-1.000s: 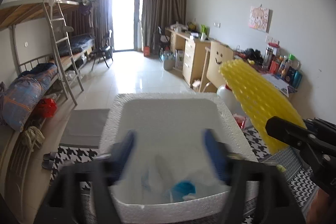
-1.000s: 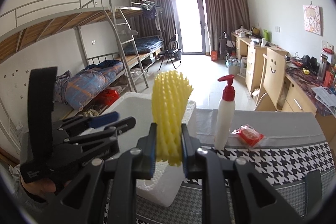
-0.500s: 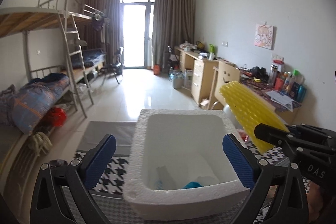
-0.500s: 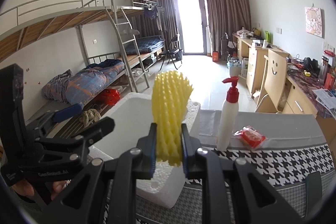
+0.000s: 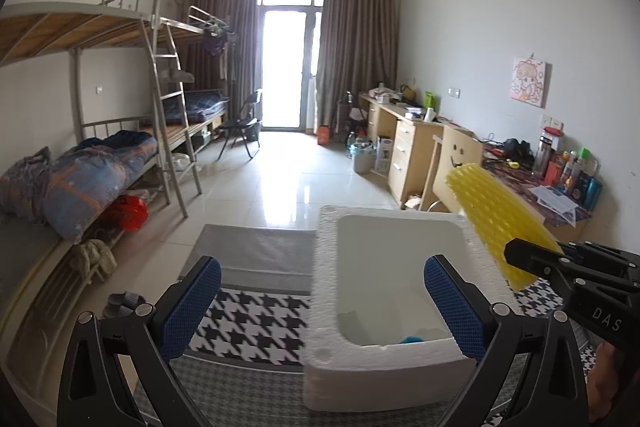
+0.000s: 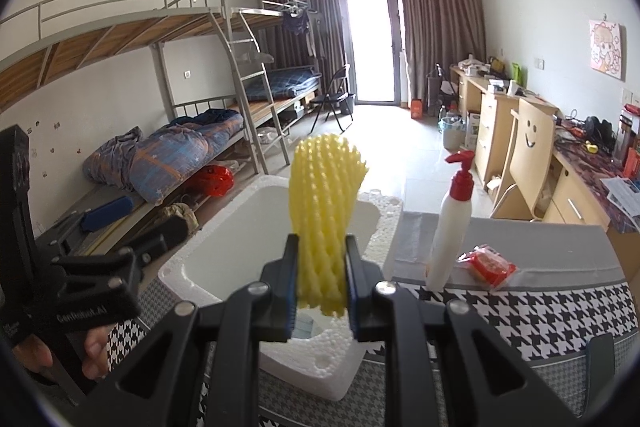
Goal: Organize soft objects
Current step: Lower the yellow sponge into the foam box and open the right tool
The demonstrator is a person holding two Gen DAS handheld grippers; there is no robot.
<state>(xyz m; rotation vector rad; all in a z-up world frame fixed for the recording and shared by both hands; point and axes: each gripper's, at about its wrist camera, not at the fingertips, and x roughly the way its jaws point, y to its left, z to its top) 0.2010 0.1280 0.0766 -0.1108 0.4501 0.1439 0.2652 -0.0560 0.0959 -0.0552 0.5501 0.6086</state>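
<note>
My right gripper [image 6: 322,283] is shut on a yellow foam net sleeve [image 6: 324,195], which stands upright over the near right edge of a white foam box [image 6: 224,247]. In the left wrist view the sleeve [image 5: 496,211] slants over the box's right rim, with the right gripper [image 5: 560,267] below it. My left gripper [image 5: 322,303] is open wide and holds nothing. It sits before the box's [image 5: 324,267] near left corner, with one blue pad [image 5: 452,303] in front of the cavity. A small blue item [image 5: 412,339] lies on the box floor.
The box stands on a table with a houndstooth cloth [image 6: 520,311]. A white pump bottle with a red top [image 6: 452,227] and a red packet [image 6: 490,267] sit to the right of the box. Bunk beds line the left wall and desks the right.
My left gripper has opened wide and drawn back out of the box, so the box now lies further right in its view. The right gripper and the sleeve have stayed put.
</note>
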